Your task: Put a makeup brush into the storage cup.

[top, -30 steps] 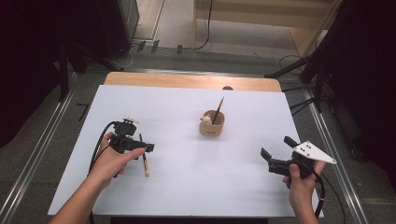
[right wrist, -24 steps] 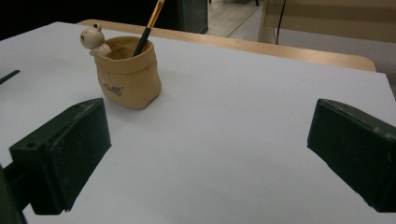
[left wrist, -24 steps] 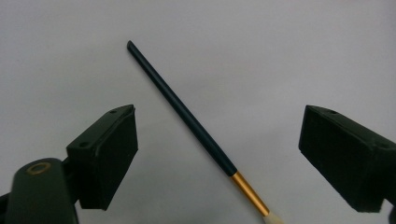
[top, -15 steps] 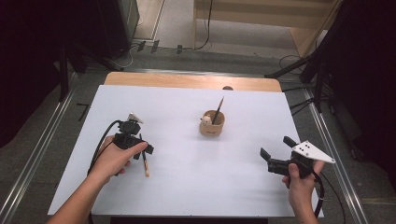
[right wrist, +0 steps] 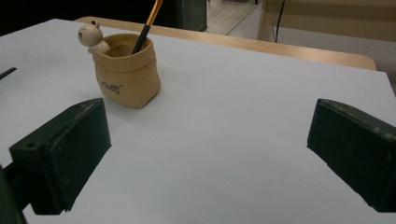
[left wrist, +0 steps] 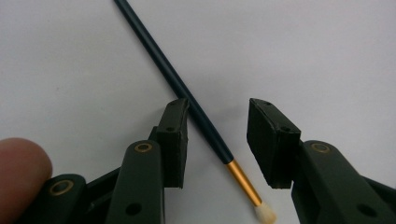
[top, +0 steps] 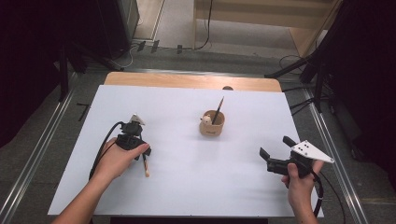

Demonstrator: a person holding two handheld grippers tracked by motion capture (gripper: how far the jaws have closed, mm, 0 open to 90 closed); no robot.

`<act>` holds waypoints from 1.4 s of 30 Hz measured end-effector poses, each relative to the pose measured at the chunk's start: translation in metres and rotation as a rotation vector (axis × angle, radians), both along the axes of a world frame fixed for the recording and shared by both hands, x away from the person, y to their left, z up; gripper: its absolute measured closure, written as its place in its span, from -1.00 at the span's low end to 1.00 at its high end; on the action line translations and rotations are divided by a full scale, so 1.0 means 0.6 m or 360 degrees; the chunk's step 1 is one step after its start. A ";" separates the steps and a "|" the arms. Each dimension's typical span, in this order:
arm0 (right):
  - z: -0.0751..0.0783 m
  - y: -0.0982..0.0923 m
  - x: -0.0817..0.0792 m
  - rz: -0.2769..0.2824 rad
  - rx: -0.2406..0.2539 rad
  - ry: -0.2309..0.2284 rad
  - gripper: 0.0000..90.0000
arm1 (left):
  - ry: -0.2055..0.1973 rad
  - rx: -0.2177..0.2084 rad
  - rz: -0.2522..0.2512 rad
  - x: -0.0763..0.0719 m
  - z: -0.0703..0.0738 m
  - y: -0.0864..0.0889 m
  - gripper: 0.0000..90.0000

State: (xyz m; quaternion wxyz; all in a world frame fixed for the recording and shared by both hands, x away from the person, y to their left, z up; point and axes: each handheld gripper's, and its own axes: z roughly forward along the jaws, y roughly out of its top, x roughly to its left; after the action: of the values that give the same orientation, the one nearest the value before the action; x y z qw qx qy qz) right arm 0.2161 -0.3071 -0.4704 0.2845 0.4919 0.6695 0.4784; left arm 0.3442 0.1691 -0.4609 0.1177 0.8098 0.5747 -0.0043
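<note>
A white sheet [top: 187,186] covers the surface; bare wood [top: 187,80] shows along its 12 o'clock edge. Just right of centre stands a tan sack-shaped pot [top: 212,126] with a small bear figure [right wrist: 91,35] on its rim and one brush [top: 218,109] leaning inside.

A thin paintbrush [left wrist: 187,102] with a dark blue handle, a gold ferrule and a pale tip is lying flat on the white table [top: 196,186], at its left side, running slantwise, tip pointing toward the person.
</note>
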 end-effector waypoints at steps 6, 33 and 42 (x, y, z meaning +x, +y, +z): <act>0.000 0.000 0.000 -0.0001 -0.0001 0.0002 -1.00 | 0.0009 0.0053 0.0005 0.000 -0.006 -0.005 0.47; -0.003 0.007 0.006 0.0037 0.0001 0.0022 -1.00 | 0.0015 0.0147 -0.0142 0.009 -0.010 -0.004 0.85; -0.005 0.018 0.008 0.0031 -0.0045 0.0045 -0.68 | -0.0045 0.0303 -0.0336 0.001 -0.009 -0.025 0.89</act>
State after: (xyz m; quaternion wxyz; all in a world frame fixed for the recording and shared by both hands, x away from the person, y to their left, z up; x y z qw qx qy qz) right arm 0.2210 -0.2961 -0.4734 0.2772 0.4880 0.6849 0.4647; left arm 0.3450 0.1544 -0.4664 0.0472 0.8733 0.4824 0.0493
